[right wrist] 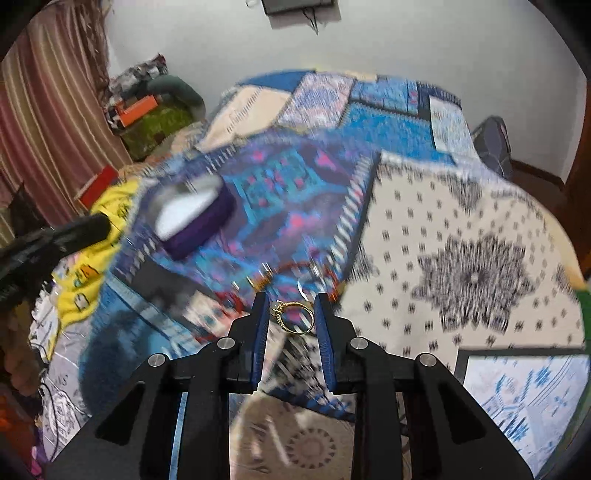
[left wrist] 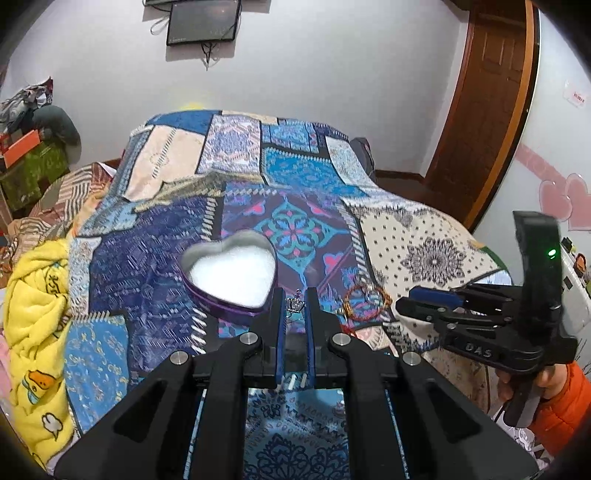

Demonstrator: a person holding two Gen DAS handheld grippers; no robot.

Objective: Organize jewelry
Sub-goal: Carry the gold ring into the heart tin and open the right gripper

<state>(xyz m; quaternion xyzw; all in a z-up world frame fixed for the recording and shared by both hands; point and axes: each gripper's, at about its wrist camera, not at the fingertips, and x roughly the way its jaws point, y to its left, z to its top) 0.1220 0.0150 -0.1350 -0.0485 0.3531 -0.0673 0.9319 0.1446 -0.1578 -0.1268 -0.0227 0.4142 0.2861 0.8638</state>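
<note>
A purple heart-shaped box (left wrist: 231, 275) with a white lining lies open on the patterned bedspread (left wrist: 288, 221); it also shows blurred in the right wrist view (right wrist: 192, 221). My left gripper (left wrist: 295, 304) is shut on a small silver crown pendant (left wrist: 296, 305), just right of the box. A red and gold bracelet (left wrist: 365, 301) lies on the spread to its right. My right gripper (right wrist: 291, 317) is shut on a gold ring (right wrist: 293, 317) held above the spread, and it shows from the side in the left wrist view (left wrist: 406, 301).
A yellow blanket (left wrist: 37, 325) is bunched at the bed's left edge. Boxes and clothes (left wrist: 29, 147) are piled by the wall at left. A wooden door (left wrist: 484, 110) stands at right. A screen (left wrist: 203, 22) hangs on the far wall.
</note>
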